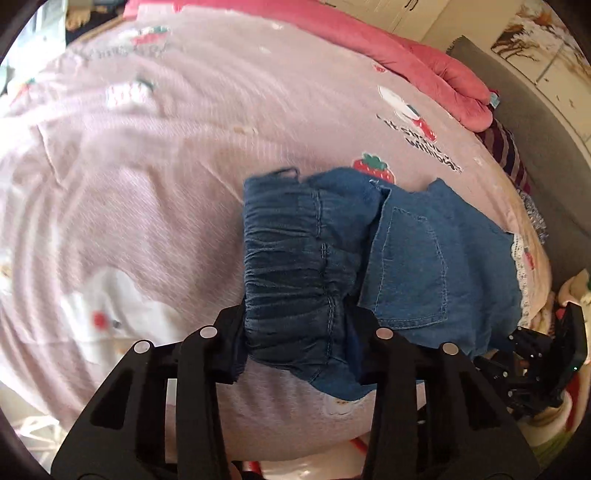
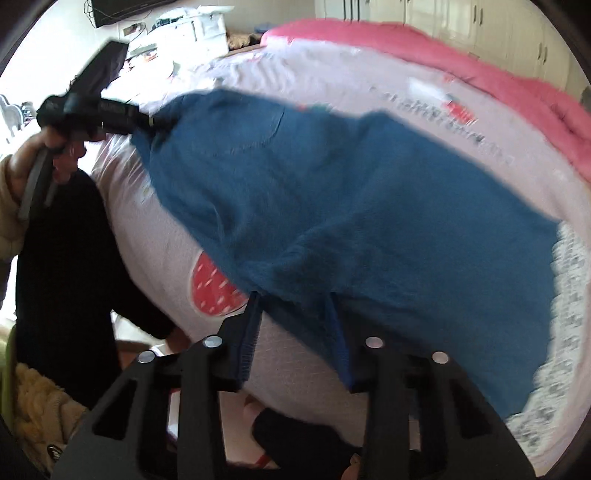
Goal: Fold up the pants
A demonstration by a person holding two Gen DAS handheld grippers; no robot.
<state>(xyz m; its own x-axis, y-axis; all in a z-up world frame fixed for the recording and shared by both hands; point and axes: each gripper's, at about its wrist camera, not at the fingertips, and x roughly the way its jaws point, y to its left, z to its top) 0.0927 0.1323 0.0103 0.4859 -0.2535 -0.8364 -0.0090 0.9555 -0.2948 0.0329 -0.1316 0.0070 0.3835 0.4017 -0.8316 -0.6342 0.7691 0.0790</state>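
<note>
Blue denim pants (image 1: 406, 251) lie on the pink bed sheet (image 1: 147, 184), with the gathered elastic waistband (image 1: 288, 266) toward me and a back pocket (image 1: 410, 266) showing. My left gripper (image 1: 295, 332) has its jaws apart around the waistband end. In the right wrist view the pants (image 2: 351, 206) spread blurred across the bed. My right gripper (image 2: 295, 332) has its jaws apart with the pants' edge between them. The left gripper (image 2: 147, 120) shows at the far left of that view, at the waistband corner. The right gripper body (image 1: 546, 362) shows at the lower right of the left wrist view.
A pink-red quilt (image 1: 424, 62) lies along the far side of the bed. A grey headboard (image 1: 535, 110) and striped cloth (image 1: 506, 147) are at right. The person's dark clothing (image 2: 66, 280) stands left of the bed. White cabinets (image 2: 461, 18) are behind.
</note>
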